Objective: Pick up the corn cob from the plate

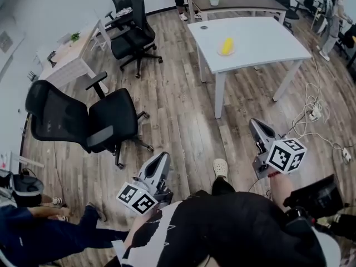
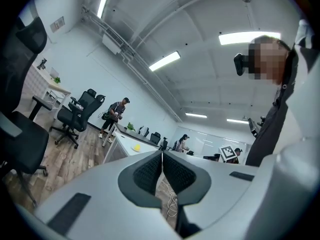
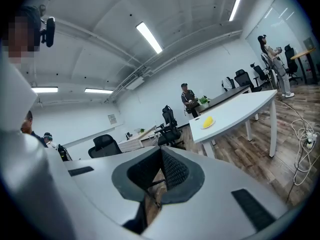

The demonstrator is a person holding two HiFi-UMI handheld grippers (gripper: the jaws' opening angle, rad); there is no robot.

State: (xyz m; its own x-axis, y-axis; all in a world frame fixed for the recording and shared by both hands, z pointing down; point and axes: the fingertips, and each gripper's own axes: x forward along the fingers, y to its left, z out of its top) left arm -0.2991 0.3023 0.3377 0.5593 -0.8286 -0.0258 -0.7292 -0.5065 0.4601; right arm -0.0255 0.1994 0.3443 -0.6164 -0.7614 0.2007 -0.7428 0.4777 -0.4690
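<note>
Because the person stood well back from the white table [image 1: 261, 43], both tools were carried low and close to the body, apparently only in transit. A black office chair [image 1: 111, 121] stood off to the left of the left gripper [image 1: 162, 157], whose jaws were clenched together on nothing. The right gripper [image 1: 255, 123], apart from it, also had its pads meeting at the tips, empty. The corn cob [image 1: 226, 45] lay on its plate [image 1: 221, 54] on that table, far ahead of both grippers and nearer the right one's line, untouched. The approach looked barely begun.
</note>
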